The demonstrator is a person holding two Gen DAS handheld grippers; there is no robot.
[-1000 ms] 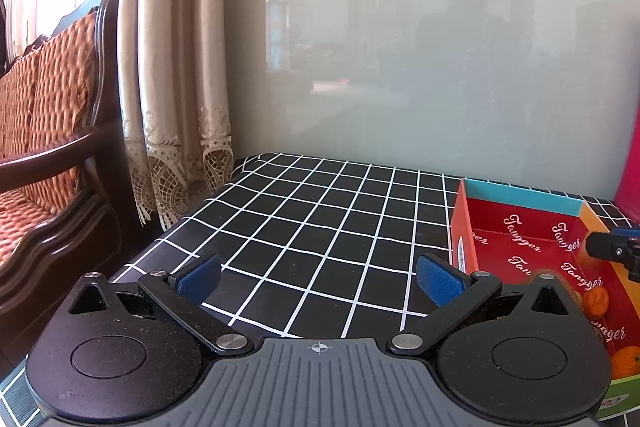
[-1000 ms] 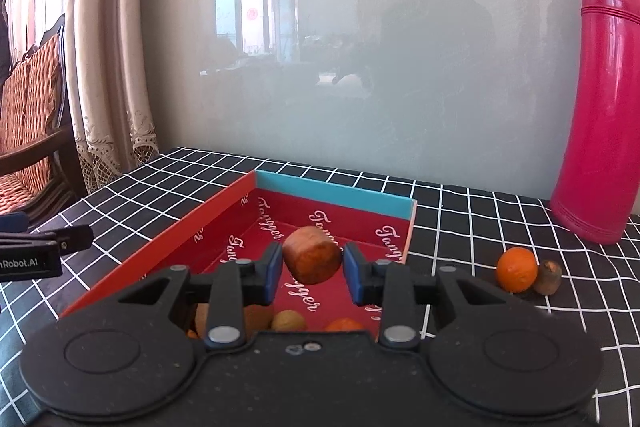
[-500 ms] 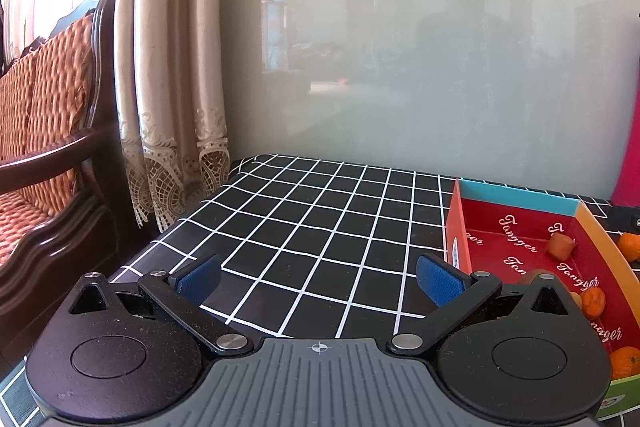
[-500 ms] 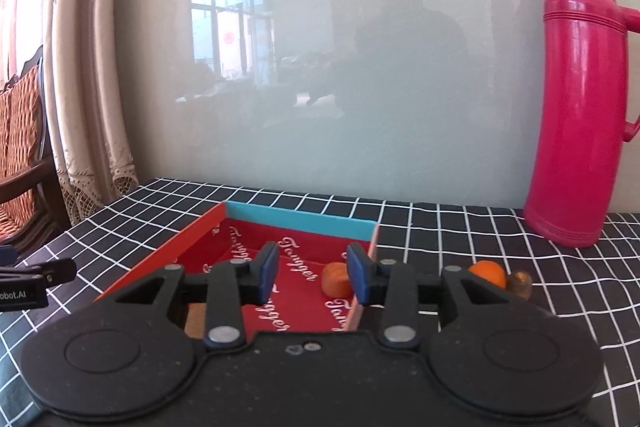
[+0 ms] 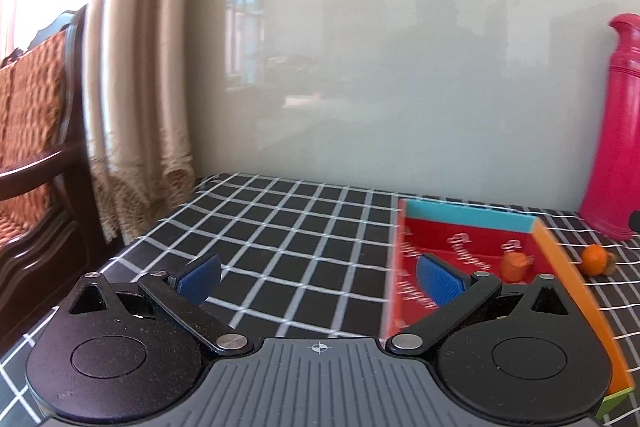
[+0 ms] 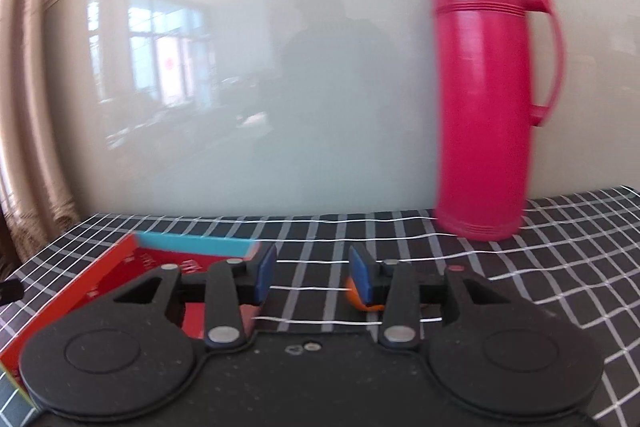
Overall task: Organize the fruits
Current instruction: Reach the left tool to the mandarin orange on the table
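Observation:
A red cardboard box (image 5: 460,247) with a blue far wall and an orange right wall lies on the checked table. A brownish-orange fruit (image 5: 515,263) lies inside it near the right wall. An orange (image 5: 593,257) with a small brown fruit (image 5: 611,264) beside it lies on the table right of the box. My left gripper (image 5: 318,277) is open and empty, left of the box. My right gripper (image 6: 312,273) is open and empty, right of the box (image 6: 120,275); the orange (image 6: 354,297) shows just behind its right finger.
A tall pink thermos (image 6: 486,87) stands at the back right against the glossy wall; it also shows in the left wrist view (image 5: 616,131). A curtain (image 5: 136,67) and a wooden chair (image 5: 32,147) stand off the table's left edge.
My right gripper let go of the brownish-orange fruit in the box, then swung right toward the orange. My left gripper turned right, bringing the box nearer its right finger.

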